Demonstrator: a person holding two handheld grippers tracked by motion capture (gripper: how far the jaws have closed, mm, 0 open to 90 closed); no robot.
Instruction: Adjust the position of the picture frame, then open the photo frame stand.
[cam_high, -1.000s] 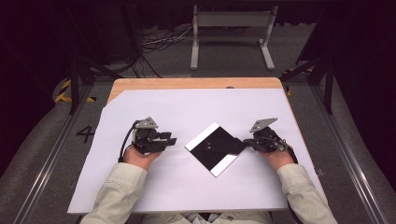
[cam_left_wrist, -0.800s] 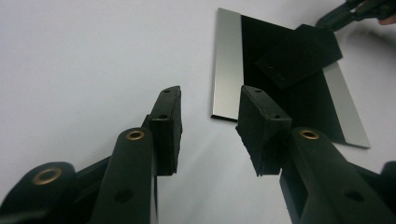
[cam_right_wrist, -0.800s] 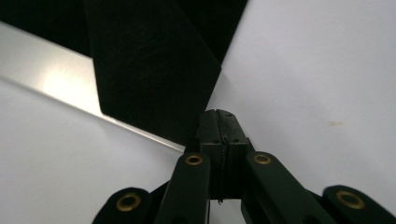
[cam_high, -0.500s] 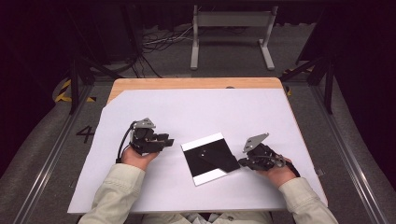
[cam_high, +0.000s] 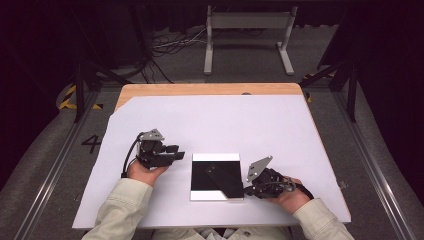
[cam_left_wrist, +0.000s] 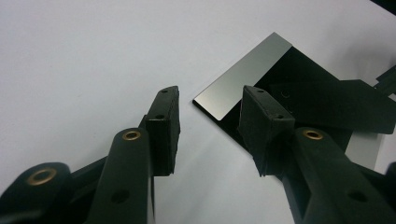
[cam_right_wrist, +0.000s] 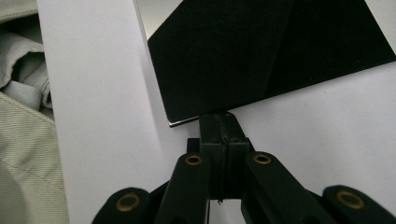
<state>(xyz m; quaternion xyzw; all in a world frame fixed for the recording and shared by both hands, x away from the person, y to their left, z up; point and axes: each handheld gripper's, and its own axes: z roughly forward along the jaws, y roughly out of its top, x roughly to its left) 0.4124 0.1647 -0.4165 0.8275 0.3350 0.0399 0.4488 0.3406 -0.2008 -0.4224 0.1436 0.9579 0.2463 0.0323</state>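
A square black sheet (cam_high: 215, 175) with pale strips along its edges lies flat on the white table top (cam_high: 225, 125), squared to the near edge; one black flap is folded across it. My right gripper (cam_high: 245, 190) is at its near right corner. In the right gripper view the jaws (cam_right_wrist: 218, 119) are pressed together on the edge of the sheet (cam_right_wrist: 243, 46). My left gripper (cam_high: 175, 152) hovers just left of the sheet. Its jaws (cam_left_wrist: 211, 95) have just been opening, with nothing between the pads. The sheet's silvery corner (cam_left_wrist: 243, 88) lies just beyond them.
The table's wooden far edge (cam_high: 200, 89) shows past the white cover. A metal stand (cam_high: 247, 20) and cables (cam_high: 170, 45) are on the floor behind. Floor rails run along both sides. A pale sleeve (cam_right_wrist: 23, 163) lies close to the right gripper.
The right gripper moved toward the near edge, and the sheet turned with it from a diamond to square with the table. The left hand stayed nearly where it was.
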